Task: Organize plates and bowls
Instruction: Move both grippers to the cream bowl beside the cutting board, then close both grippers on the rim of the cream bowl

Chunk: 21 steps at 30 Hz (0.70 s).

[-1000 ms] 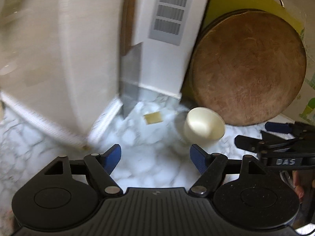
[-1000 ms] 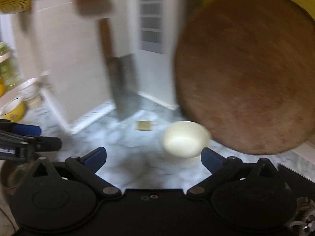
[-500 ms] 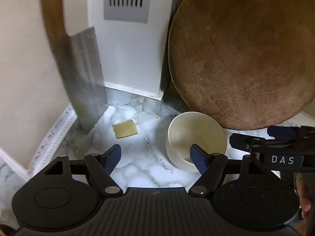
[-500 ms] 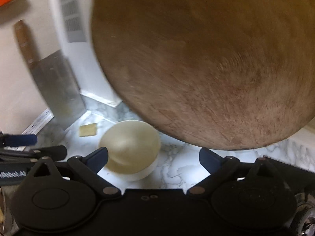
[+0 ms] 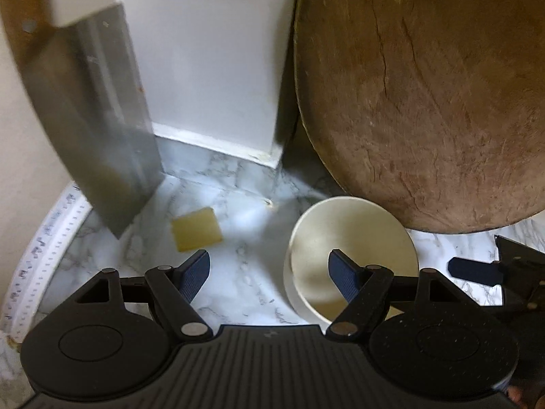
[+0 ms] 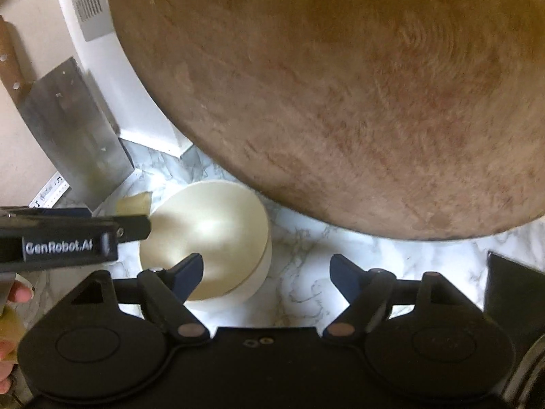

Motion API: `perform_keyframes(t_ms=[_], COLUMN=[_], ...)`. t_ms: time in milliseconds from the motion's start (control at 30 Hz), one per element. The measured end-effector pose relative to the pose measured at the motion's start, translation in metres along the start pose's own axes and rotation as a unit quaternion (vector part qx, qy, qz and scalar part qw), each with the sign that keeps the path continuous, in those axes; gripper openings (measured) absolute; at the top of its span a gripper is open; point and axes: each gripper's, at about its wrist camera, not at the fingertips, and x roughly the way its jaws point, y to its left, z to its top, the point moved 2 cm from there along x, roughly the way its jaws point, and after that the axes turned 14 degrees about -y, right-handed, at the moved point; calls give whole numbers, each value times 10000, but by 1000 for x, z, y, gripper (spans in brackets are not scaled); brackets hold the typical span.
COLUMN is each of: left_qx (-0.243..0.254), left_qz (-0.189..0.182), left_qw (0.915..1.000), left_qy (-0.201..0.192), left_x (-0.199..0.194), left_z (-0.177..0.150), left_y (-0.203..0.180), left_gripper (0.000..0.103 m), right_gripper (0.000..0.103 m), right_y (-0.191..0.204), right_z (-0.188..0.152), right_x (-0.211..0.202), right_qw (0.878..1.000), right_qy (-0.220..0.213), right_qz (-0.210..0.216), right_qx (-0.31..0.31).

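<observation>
Setting: a white-and-grey marble countertop in a kitchen corner, seen from two hand-held grippers angled down at it.
Bowl: a cream-coloured round ceramic bowl sits on the marble, tipped so its open mouth faces the cameras; the same bowl fills the lower left-centre of the right wrist view.
Board: a large round dark-brown wooden chopping board leans upright against the wall just behind the bowl, its lower edge close to the bowl's far rim; whether they touch cannot be told.
Left gripper: black, with blue pads, jaws well apart and gripping nothing; its right finger overlaps the bowl's mouth in the view, its left finger is over bare marble to the bowl's left.
Right gripper: jaws closing but apart, with bare marble between them; its left finger overlaps the bowl's near rim, and the pads do not press on the bowl.
Cleaver: a steel cleaver with a wooden handle stands propped against the wall, well left of the bowl.
Scrap: a small pale-yellow rectangular piece lies flat on the marble between cleaver and bowl.
Person: fingertips show at the left edge of the right wrist view, under the left gripper's body.
</observation>
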Motion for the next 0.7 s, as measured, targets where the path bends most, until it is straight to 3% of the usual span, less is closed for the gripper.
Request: perform_keyframes(t_ms=[67, 133, 267, 333, 400, 500, 700], left_qx=[10, 14, -69, 32, 116, 217, 274], left_qz=[-30, -74, -192, -200, -197, -122, 36], left_qw=[10000, 9999, 9997, 9996, 9995, 9994, 9991], left_qy=[39, 92, 161, 175, 218, 250, 333], left_x=[7, 12, 19, 20, 21, 21, 20], left_z=[-1, -2, -3, -5, -7, -10, -11], left_y=[-2, -3, -5, -10, -15, -21, -25], left_gripper=[75, 59, 48, 34, 30, 15, 8], right_gripper=[70, 67, 59, 53, 46, 38, 26], right_y=[2, 5, 10, 11, 12, 12, 14], right_z=[-2, -4, -7, -8, -10, -11, -9], right_x=[5, 10, 18, 20, 22, 24, 24], right_qw=[10000, 9999, 9998, 9997, 9997, 9996, 9996], right_qy=[64, 115, 196, 227, 249, 253, 230], right_qz=[3, -9, 6, 6, 4, -11, -137], right_qx=[6, 29, 20, 45, 66, 137, 74])
